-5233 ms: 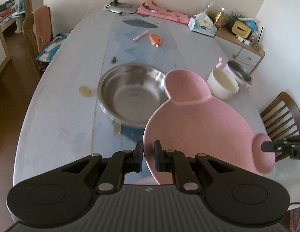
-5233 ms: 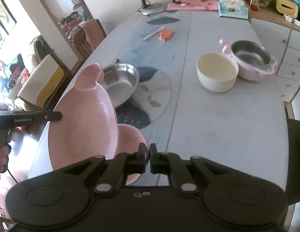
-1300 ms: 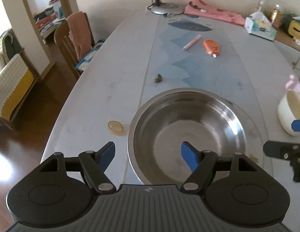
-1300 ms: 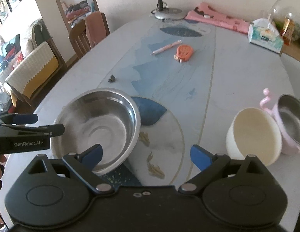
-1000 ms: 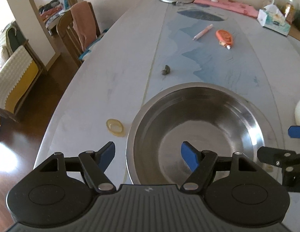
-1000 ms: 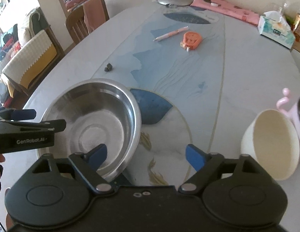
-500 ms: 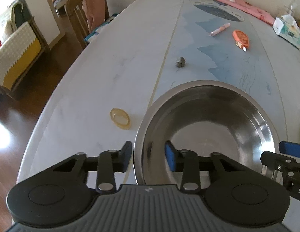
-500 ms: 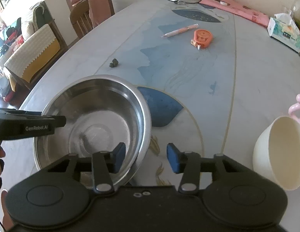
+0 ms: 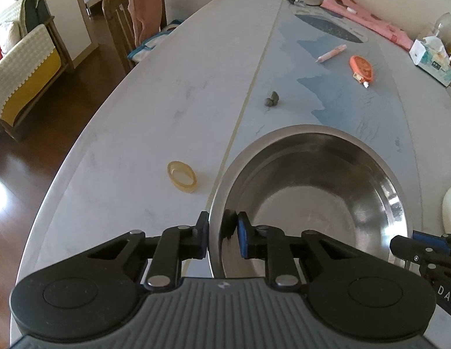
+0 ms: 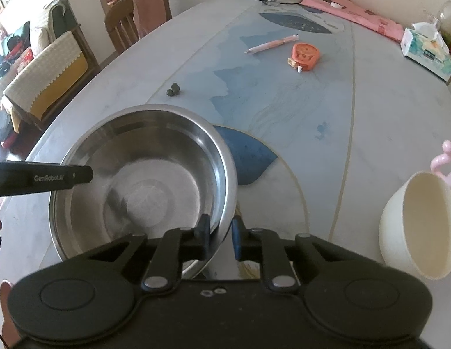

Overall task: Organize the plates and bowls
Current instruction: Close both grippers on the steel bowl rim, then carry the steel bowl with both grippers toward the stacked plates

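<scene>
Both the left gripper (image 9: 221,234) and right gripper (image 10: 219,237) had just closed onto opposite rims of the wide, shiny stainless-steel bowl (image 9: 310,200) sitting on the pale marbled table (image 9: 167,93), so a level, joint lift looked next.

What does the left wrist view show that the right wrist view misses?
Only the left wrist view shows the yellow ring on the table beside the steel bowl. Only the right wrist view shows the whole cream bowl and a pink handle behind it. Both show the steel bowl, its rim gripped by the left gripper and right gripper, plus the pen and tissue box.
</scene>
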Tool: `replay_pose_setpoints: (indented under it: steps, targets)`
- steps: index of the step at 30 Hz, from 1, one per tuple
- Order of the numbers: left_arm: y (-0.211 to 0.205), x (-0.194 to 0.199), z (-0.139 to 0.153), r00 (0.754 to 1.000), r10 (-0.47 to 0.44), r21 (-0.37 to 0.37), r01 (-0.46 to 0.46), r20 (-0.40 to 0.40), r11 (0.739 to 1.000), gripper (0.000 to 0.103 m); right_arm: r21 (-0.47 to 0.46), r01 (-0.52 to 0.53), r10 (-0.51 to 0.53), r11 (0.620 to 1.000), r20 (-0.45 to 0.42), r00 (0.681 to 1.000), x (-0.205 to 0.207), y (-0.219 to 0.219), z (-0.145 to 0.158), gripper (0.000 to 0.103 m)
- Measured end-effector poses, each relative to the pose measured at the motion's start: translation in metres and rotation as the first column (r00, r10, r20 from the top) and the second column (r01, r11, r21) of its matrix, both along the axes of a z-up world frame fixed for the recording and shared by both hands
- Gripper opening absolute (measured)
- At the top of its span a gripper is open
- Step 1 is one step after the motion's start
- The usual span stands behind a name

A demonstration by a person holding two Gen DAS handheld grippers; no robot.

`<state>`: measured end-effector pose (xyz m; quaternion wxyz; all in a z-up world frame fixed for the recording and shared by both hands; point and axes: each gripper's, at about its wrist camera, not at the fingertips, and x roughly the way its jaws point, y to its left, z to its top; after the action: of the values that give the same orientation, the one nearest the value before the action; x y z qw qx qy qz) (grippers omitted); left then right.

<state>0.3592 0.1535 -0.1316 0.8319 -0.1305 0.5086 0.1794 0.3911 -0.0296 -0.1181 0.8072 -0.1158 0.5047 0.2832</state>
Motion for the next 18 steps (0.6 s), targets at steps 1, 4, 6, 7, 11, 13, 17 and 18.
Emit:
replay_pose_setpoints:
  steps: [1,4,6,7,11,13,17,18]
  targets:
    - [-0.001,-0.002,0.003,1.0,-0.001,-0.001,0.001,0.005,1.0,0.019,0.001,0.003,-0.003,1.0,0.002,1.0,-0.001,-0.001,0.002,0.016]
    - [-0.004,-0.005,0.012,1.0,-0.012,0.0,0.012,0.019,1.0,0.019,0.0,0.017,-0.017,1.0,0.019,1.0,-0.006,-0.004,0.013,0.016]
    - [-0.008,-0.008,0.021,0.999,-0.021,0.002,0.021,0.03,1.0,0.019,0.003,0.027,-0.027,1.0,0.024,0.999,-0.01,-0.008,0.021,0.016]
    - [-0.01,-0.01,0.026,0.999,-0.027,0.003,0.027,0.032,1.0,0.019,0.006,0.029,-0.03,1.0,0.026,0.999,-0.012,-0.011,0.025,0.016]
    - [-0.022,-0.019,0.045,0.997,-0.056,0.003,0.056,0.052,0.998,0.019,0.02,0.051,-0.051,0.999,0.033,0.998,-0.022,-0.026,0.043,0.015]
    - [-0.03,-0.026,0.055,0.994,-0.08,0.008,0.079,0.068,0.997,0.018,0.023,0.069,-0.07,0.997,0.038,0.997,-0.031,-0.036,0.053,0.015]
    - [-0.048,-0.038,0.072,0.988,-0.125,0.013,0.125,0.087,0.992,0.018,0.029,0.11,-0.111,0.994,0.043,0.993,-0.048,-0.056,0.07,0.015]
    - [-0.053,-0.041,0.075,0.987,-0.135,0.011,0.134,0.089,0.991,0.018,0.032,0.118,-0.12,0.992,0.045,0.992,-0.052,-0.062,0.074,0.015]
